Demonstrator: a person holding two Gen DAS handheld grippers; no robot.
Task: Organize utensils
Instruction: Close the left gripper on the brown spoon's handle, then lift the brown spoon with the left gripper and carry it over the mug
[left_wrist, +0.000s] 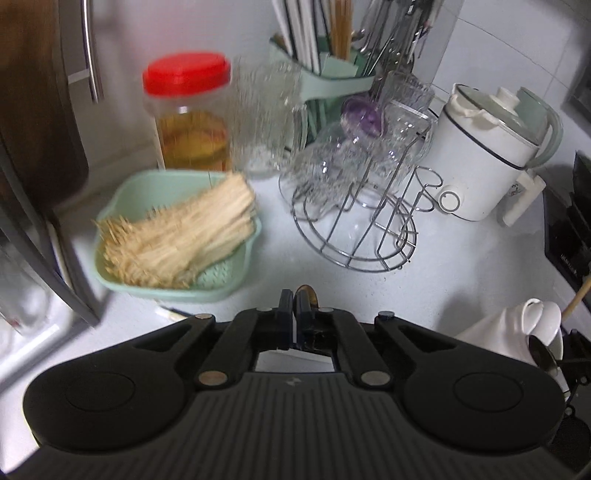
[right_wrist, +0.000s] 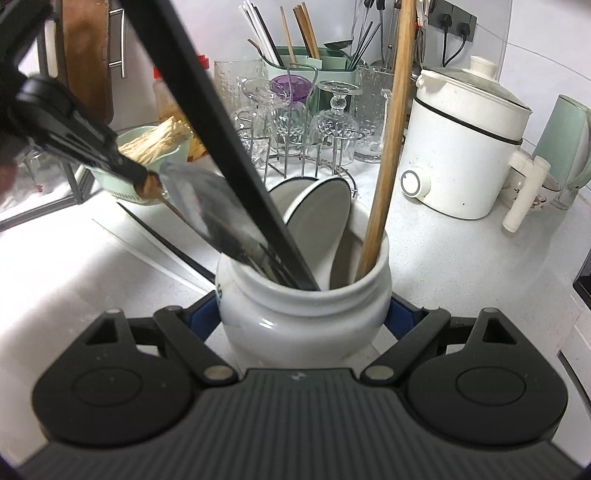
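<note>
My right gripper (right_wrist: 303, 312) is shut on a white ceramic jar (right_wrist: 295, 332), its blue pads (right_wrist: 205, 314) pressing both sides. The jar stands on the white counter and holds a long black handle (right_wrist: 221, 147), a long wooden handle (right_wrist: 391, 147), white enamel scoops (right_wrist: 317, 214) and a blurred metal blade (right_wrist: 207, 210). My left gripper (left_wrist: 295, 297) is shut on the brown wooden end (left_wrist: 308, 291) of a thin utensil. In the right wrist view that left gripper (right_wrist: 142, 179) sits left of the jar, and the held utensil (right_wrist: 151, 188) slants down toward the jar's mouth.
A green basket of bamboo sticks (left_wrist: 177, 236) and a red-lidded jar (left_wrist: 186, 110) stand at the left. A wire rack of upturned glasses (left_wrist: 354, 206) is in the middle, a green cutlery caddy (left_wrist: 332, 74) behind it, a white electric pot (left_wrist: 487, 155) at the right. A thin black stick (right_wrist: 166, 243) lies on the counter.
</note>
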